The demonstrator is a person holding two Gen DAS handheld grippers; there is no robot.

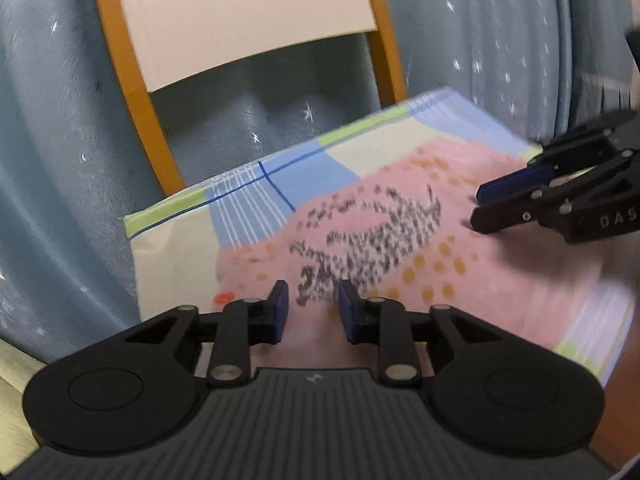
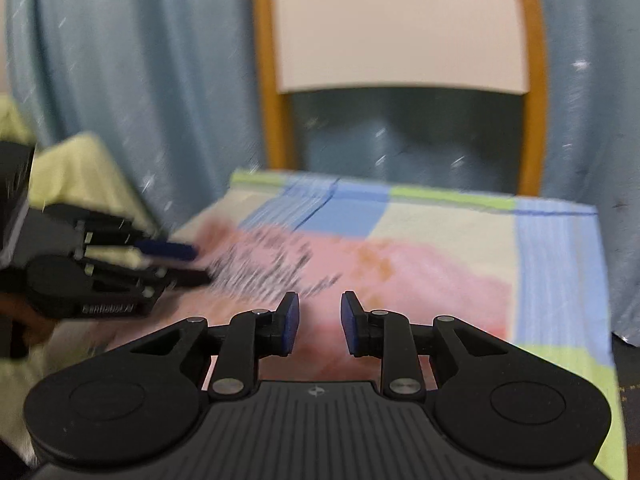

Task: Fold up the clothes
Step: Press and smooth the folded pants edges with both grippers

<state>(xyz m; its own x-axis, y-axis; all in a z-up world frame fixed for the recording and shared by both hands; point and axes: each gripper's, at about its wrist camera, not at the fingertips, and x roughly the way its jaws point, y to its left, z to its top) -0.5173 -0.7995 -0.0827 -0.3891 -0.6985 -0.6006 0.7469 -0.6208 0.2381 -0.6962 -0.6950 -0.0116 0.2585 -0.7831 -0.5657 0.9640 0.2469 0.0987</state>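
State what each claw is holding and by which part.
Nothing held: left claw and right claw both stand open above the pink garment, pads apart with no cloth pinched.

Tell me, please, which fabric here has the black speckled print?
The pink garment lying on the checked cloth; the blue curtain behind has only white flecks.

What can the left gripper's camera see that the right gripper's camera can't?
Only the left view shows the right gripper from the side. Only the right view shows the left gripper from the side and a yellow-green cloth at the left. Both show the pink garment on the patterned cover, the chair and the blue curtain.
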